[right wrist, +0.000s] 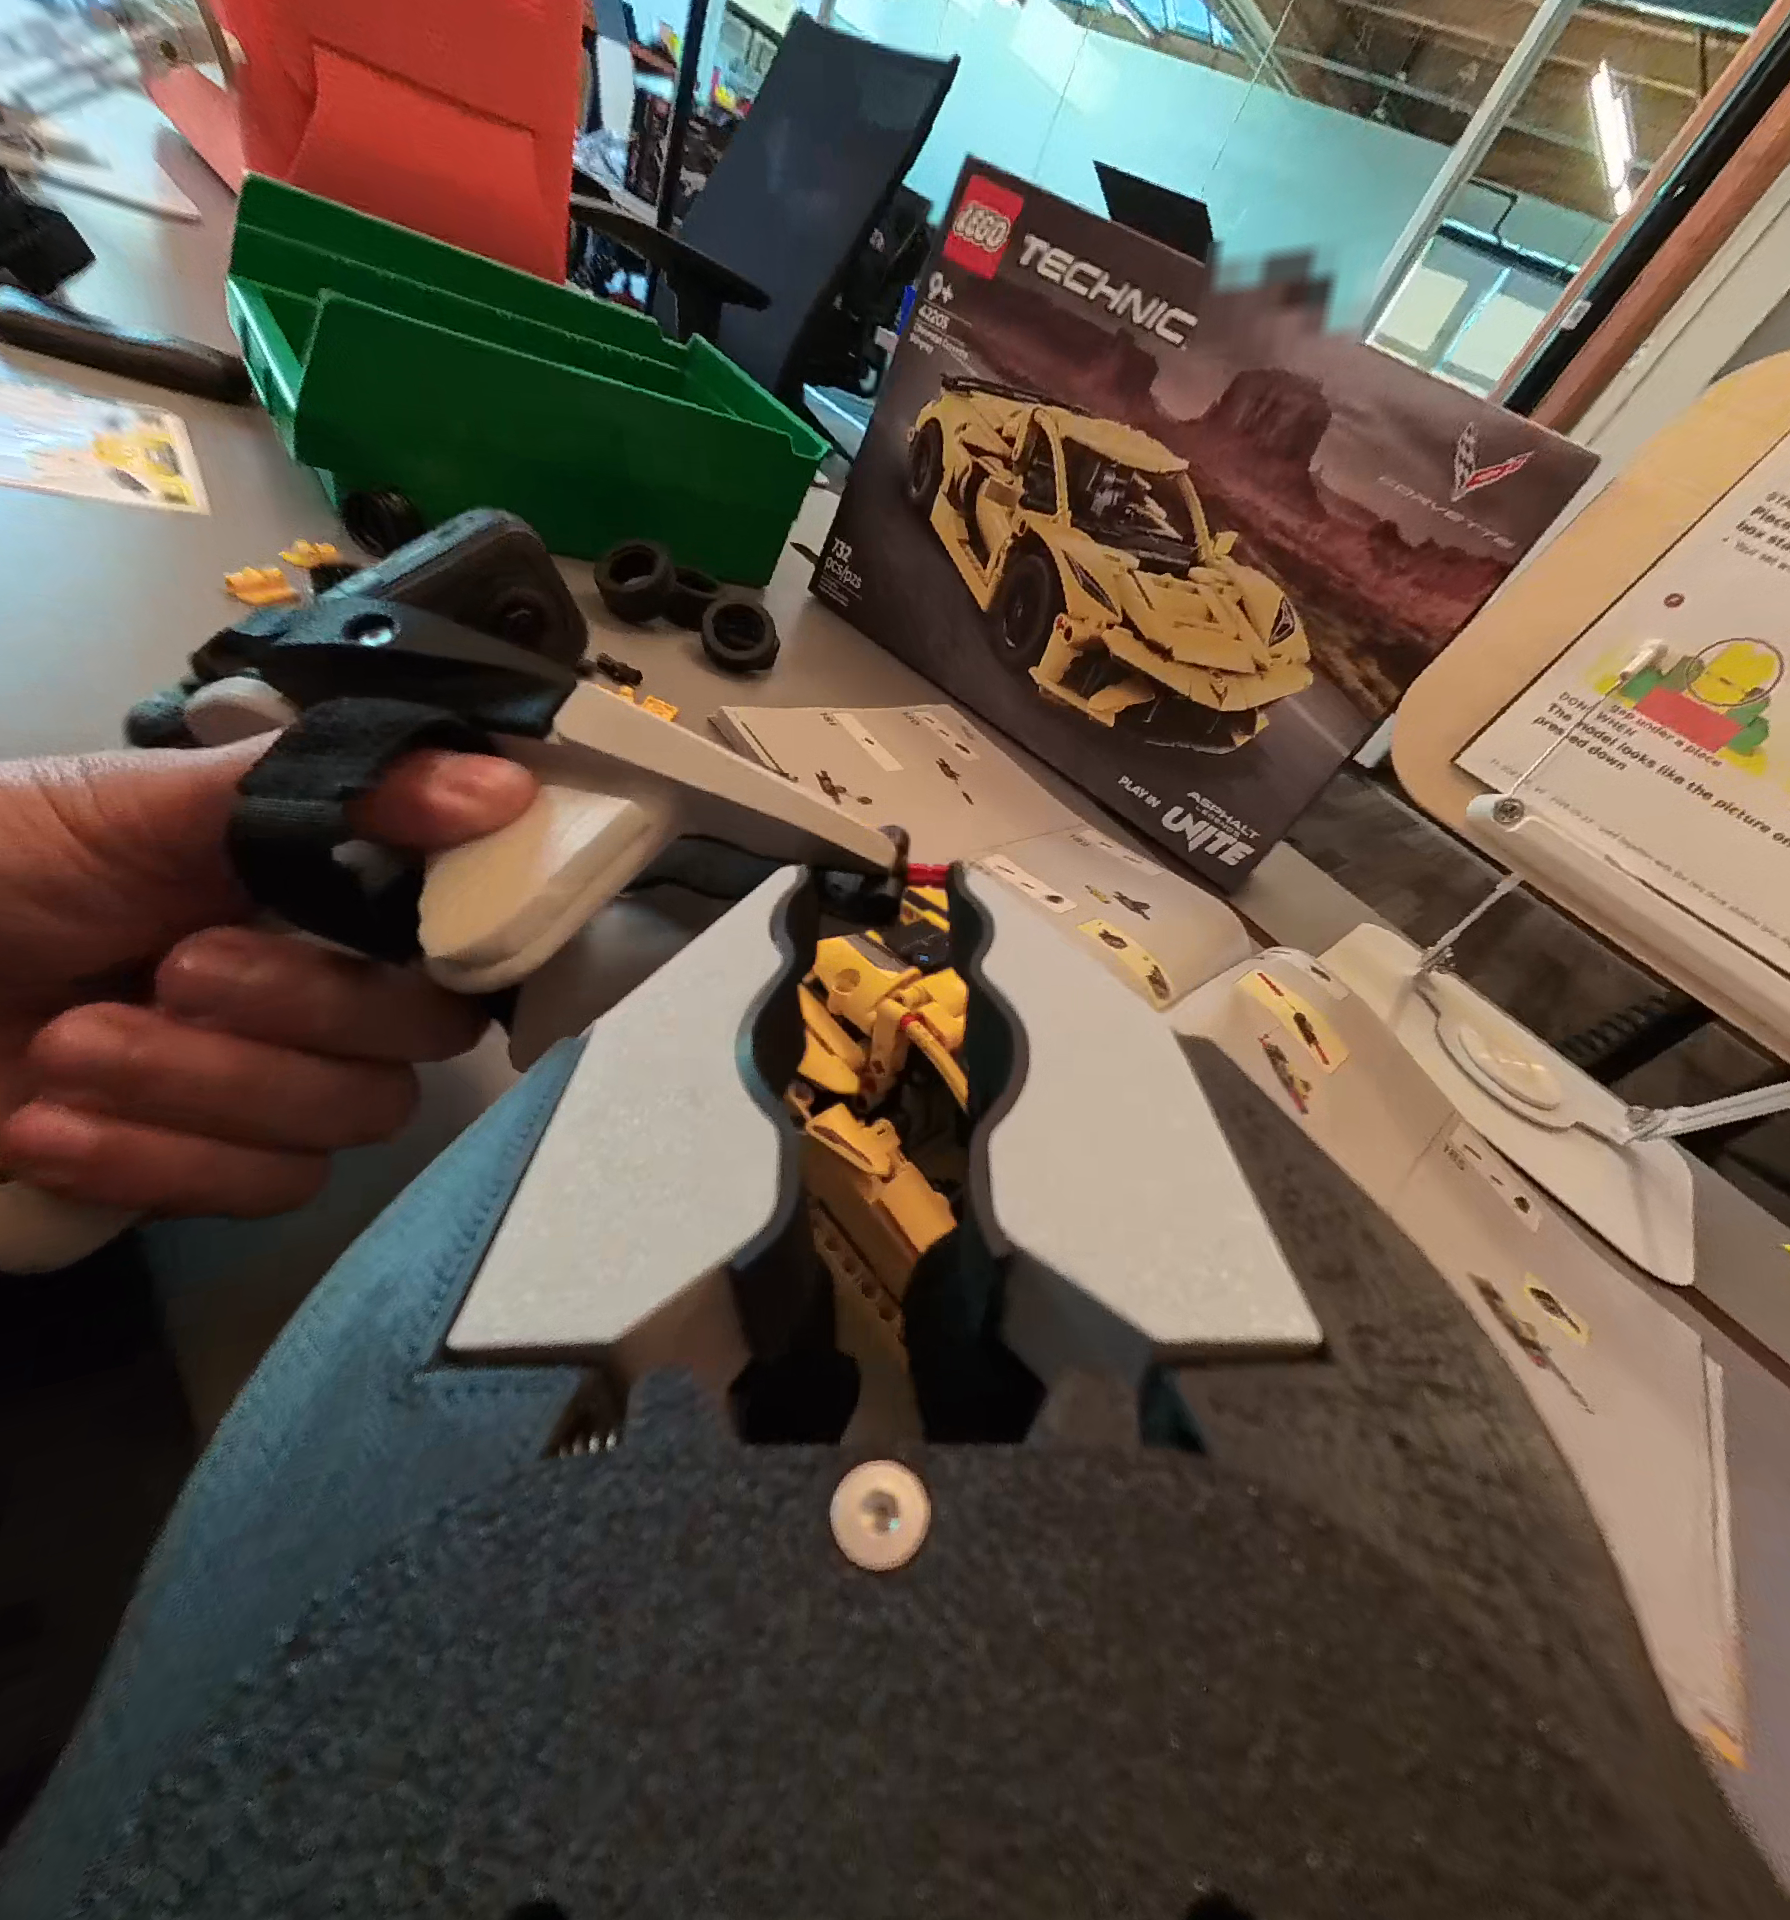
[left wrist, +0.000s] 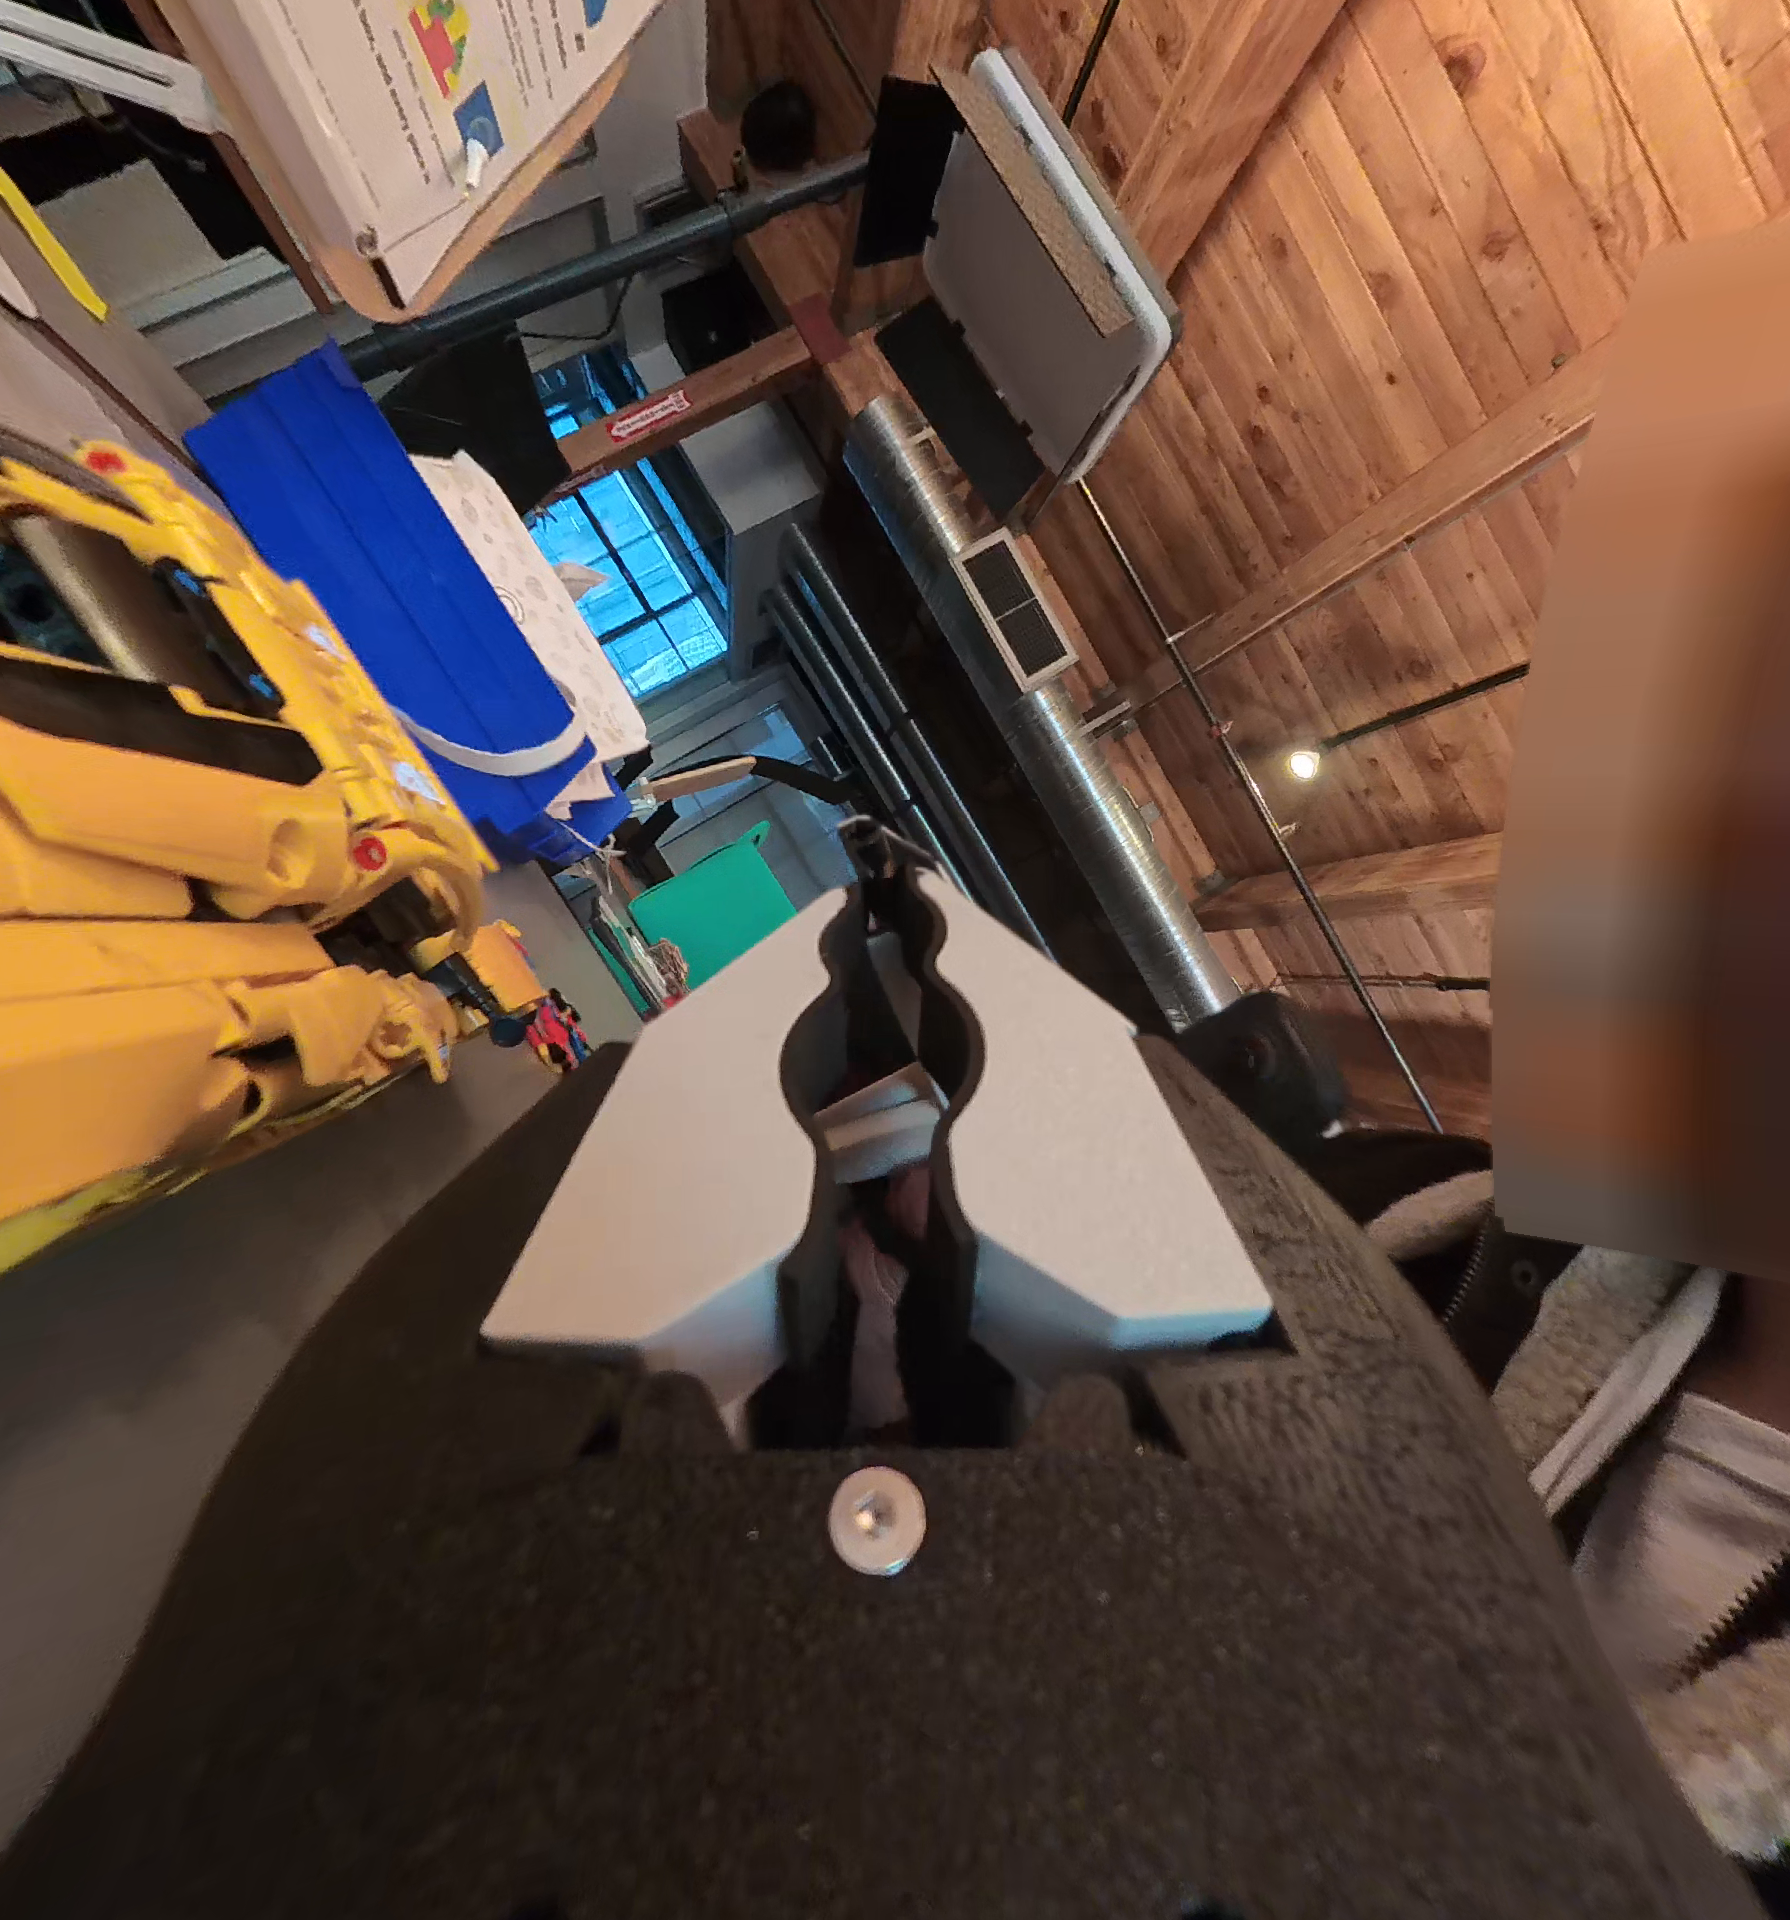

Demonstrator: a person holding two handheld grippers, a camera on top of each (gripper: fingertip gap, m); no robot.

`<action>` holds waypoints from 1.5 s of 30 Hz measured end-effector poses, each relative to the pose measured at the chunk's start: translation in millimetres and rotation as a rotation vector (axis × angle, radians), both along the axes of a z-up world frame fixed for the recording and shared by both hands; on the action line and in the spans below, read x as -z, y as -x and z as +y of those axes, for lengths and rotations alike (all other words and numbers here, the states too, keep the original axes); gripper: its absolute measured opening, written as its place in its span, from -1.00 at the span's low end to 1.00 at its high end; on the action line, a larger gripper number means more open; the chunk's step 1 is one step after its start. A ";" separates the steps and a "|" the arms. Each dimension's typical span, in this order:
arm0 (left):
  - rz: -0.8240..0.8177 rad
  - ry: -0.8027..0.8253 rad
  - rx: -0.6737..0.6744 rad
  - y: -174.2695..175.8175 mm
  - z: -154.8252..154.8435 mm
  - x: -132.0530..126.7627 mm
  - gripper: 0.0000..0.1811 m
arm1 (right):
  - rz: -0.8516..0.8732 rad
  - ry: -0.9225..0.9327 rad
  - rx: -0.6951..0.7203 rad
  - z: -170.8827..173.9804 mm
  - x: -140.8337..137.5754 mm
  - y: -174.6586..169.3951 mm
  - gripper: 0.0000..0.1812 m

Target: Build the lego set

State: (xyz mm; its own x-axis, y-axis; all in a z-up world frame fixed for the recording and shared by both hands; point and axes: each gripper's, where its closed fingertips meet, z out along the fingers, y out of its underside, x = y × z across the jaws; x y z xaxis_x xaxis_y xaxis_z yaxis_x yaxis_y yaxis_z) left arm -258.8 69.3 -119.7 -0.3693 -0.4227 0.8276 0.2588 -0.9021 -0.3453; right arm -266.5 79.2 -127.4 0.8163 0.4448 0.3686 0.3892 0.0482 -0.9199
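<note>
Bright even indoor light, strong fisheye bending at edges, motion blur softening both views' margins.

Set box [right wrist: 1182,540]: standing far right of centre, carrying printed lettering, numbers and logos; wording not being copied.
Booklet [right wrist: 870,758]: lying open in front of it, showing small step numbers.
Instruction card [right wrist: 1691,665]: sitting far right, carrying printed lines.
Leaflet [right wrist: 70,447]: lying far left, blurring out.
Beam sticker [left wrist: 652,416]: red-white, showing unreadable print.

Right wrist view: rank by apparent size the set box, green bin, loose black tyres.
1. Set box, largest as seen.
2. Green bin, slightly smaller, but it sits farther from the camera, so true order against the box is unsure.
3. Loose black tyres, clearly smallest; the individual tyres look alike.
</note>
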 end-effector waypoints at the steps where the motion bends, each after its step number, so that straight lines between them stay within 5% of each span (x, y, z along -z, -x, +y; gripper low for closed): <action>1: -0.001 -0.018 0.014 0.2 -1.7 -2.4 -0.94 | 0.033 0.003 -0.018 -1.9 -1.9 0.2 -0.74; 4: 0.101 -0.144 -0.078 11.5 10.3 -4.2 -0.94 | 0.132 0.015 -0.048 -5.9 -7.7 -11.1 -0.64; 9: 0.446 -0.427 -0.460 79.0 75.1 -2.5 -0.93 | 0.311 0.132 -0.101 -5.1 0.9 -38.6 -0.73; 13: 0.545 -0.409 -0.596 111.2 100.8 8.4 -0.93 | 0.457 0.179 -0.137 0.1 -2.0 -43.2 -0.79; 24: 0.485 -0.505 -0.409 77.0 69.1 5.7 -0.93 | 0.388 0.252 -0.210 -2.7 15.6 -23.8 -0.91; 31: 0.462 -0.712 -0.124 33.7 6.5 8.0 -0.93 | 0.425 0.216 -0.445 -27.9 1.1 11.8 -0.66; 37: 0.451 -0.735 -0.023 23.8 -12.5 12.4 -0.93 | 0.306 0.056 -0.429 -30.8 -5.2 15.6 -0.51; 40: 0.434 -0.724 -0.009 22.1 -15.6 11.1 -0.93 | 0.139 -0.003 -0.405 -32.7 7.2 23.5 -0.57; 45: 0.391 -0.659 -0.005 25.7 -12.0 6.8 -0.93 | 0.112 0.018 -0.392 -33.6 13.2 29.0 -0.59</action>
